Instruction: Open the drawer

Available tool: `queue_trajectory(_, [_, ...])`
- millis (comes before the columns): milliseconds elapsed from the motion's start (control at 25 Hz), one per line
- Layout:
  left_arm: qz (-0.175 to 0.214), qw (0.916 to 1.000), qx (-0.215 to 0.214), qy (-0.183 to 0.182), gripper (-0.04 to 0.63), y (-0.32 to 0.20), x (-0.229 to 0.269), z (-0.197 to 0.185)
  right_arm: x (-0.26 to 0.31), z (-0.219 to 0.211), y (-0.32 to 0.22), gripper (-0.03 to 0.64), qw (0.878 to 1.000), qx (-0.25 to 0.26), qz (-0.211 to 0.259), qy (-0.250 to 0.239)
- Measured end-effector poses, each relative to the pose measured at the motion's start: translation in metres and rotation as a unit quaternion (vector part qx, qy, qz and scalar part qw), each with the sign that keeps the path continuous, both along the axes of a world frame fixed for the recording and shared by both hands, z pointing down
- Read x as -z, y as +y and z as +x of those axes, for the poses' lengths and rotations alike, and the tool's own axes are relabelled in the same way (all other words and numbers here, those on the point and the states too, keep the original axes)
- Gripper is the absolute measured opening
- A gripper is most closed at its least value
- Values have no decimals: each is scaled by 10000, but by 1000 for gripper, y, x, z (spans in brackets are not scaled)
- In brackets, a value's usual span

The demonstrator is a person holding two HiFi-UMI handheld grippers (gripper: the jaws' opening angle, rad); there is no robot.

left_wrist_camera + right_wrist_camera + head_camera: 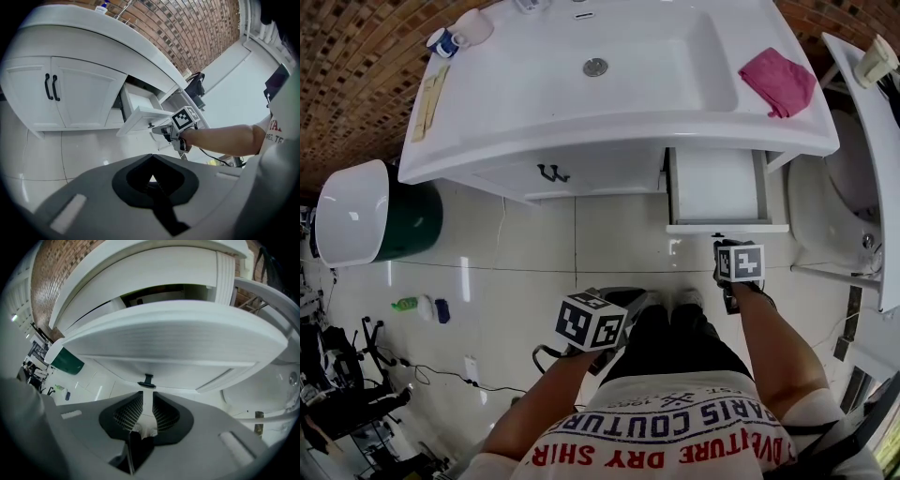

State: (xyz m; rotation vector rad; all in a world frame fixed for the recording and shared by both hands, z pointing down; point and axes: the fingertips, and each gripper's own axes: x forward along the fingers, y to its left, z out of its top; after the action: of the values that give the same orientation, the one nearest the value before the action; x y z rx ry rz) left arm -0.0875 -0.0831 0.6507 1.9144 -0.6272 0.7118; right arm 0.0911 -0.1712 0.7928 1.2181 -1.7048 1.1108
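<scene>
The white drawer (717, 187) under the right side of the washbasin counter (609, 122) stands pulled out, and its inside looks bare. Its small black handle (147, 380) sits in the middle of the drawer front (173, 338). My right gripper (147, 406) hangs just short of that handle with a narrow gap between its jaws and nothing in them; it is open. In the head view the right gripper (721, 247) is just before the drawer front. My left gripper (619, 300) is held low over the floor, shut and empty. The left gripper view shows the drawer (140, 112) and the right gripper (161, 131).
Left of the drawer are two cupboard doors with black handles (51, 86). A pink cloth (778, 80) lies on the counter's right, and cups (450, 37) stand at its left. A white and green tub (356, 211) stands at the left, a white fixture (853, 197) at the right. Bottles (417, 305) lie on the floor.
</scene>
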Motion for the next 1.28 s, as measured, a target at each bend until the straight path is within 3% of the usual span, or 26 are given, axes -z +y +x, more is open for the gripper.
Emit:
queue_trajectory(120, [-11, 10000, -44, 67, -8, -3, 5, -1, 9, 7, 15, 57, 9994, 65, -210, -275])
queue_trajectory(280, [-28, 9996, -21, 273, -8, -12, 19, -8, 50, 7, 43, 41, 9933, 46, -456, -1057])
queue_trajectory(480, [-159, 9961, 159, 854, -8, -17, 60, -12, 138, -4, 82, 26, 9775, -393, -538, -2000])
queue_trajectory(640, [-222, 9876, 409, 1499, -8, -15, 109, -9, 215, -29, 102, 9, 9646, -132, -328, -2615])
queue_trajectory(760, [-130, 9826, 442, 1798, -8, -4, 143, -1, 263, -41, 115, 8, 9592, 124, -143, -2820])
queue_trajectory(960, [242, 9818, 343, 1852, -8, 29, 183, 20, 312, -48, 150, 6, 9517, 597, 132, -3009])
queue_trajectory(1120, [595, 9812, 220, 1822, -8, 83, 209, 62, 335, -23, 201, 6, 9488, 883, 433, -3001])
queue_trajectory(1280, [796, 9789, 246, 1865, -8, 152, 218, 117, 340, 17, 270, 6, 9431, 838, 585, -3163])
